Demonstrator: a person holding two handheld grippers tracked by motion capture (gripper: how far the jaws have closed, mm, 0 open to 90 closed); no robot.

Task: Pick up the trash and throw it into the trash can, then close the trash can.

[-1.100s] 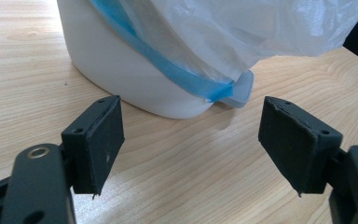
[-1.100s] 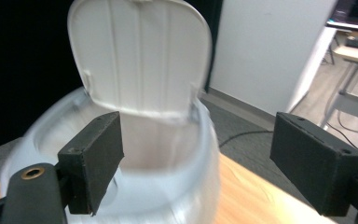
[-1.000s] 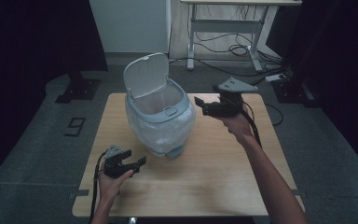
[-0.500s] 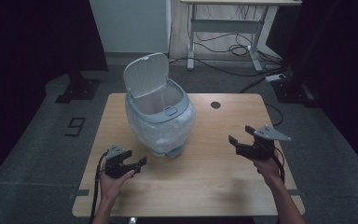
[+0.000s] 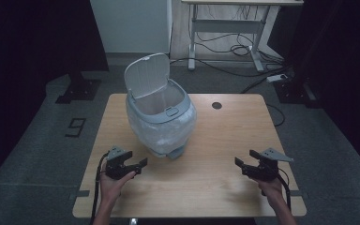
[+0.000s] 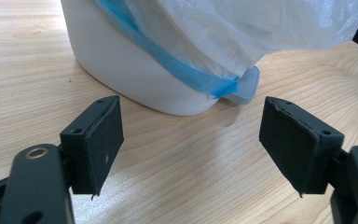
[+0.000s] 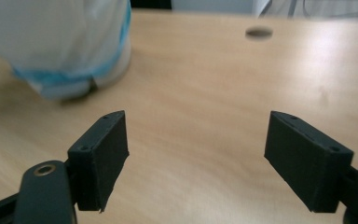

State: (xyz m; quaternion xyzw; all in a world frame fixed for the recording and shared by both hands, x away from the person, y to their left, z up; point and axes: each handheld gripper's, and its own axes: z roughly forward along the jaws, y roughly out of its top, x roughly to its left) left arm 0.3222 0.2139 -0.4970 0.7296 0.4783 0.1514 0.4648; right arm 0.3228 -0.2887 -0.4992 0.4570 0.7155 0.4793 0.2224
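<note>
- Right gripper [image 5: 249,165]: I read it as released, low over the worktop [image 5: 215,187] near its right edge; jaws have just been closing, nothing between them
- Left gripper [image 5: 133,166]: released, empty
- Bin [image 5: 161,119]: lid raised, bag-lined, standing just beyond my left gripper, well apart from the right

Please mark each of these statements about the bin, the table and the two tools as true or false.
1. The lid of the bin stands open. True.
2. The right tool grips the bag. False: its jaws are apart with nothing between them, away from the bin.
3. A white bag with a blue band lines the bin. True.
4. The left tool is shut. False: its jaws stand open.
5. The bin lies on its side on the table. False: it stands upright.
</note>
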